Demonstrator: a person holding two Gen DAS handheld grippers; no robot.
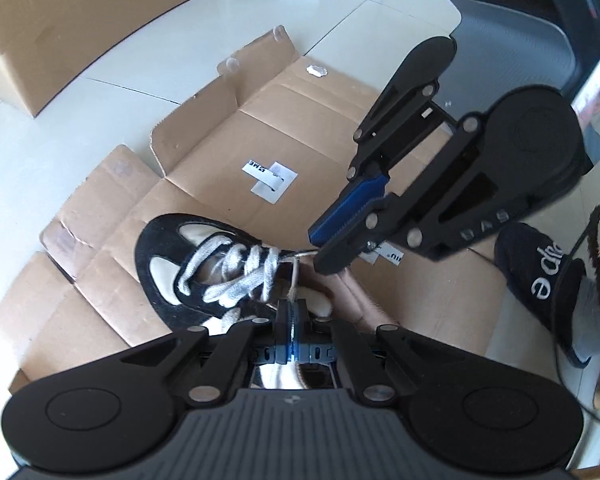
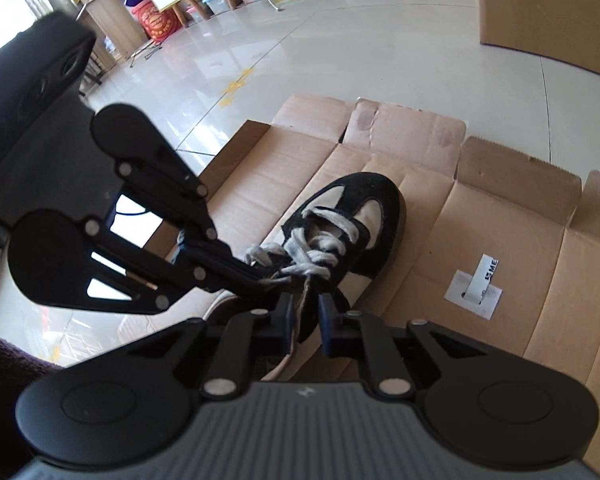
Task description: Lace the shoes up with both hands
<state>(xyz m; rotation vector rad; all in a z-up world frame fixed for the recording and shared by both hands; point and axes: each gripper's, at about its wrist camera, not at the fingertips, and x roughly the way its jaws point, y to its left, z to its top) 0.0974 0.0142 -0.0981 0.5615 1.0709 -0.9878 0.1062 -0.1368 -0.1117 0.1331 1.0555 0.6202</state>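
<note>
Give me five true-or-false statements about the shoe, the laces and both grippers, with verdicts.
1. The black suede shoe with cream panels rests on flattened brown cardboard. True.
2. The left gripper is shut on a grey-white lace end. True.
3. The shoe has no laces threaded. False: grey-white laces cross its front.
4. The right gripper stands wide open. False: its jaws are nearly together, a lace strand between them.
5. The floor is carpeted. False: glossy pale tiles.

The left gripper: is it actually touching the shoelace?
Touching. In the left wrist view the left gripper has its jaws closed on the pale shoelace, which rises from them to the shoe.
</note>
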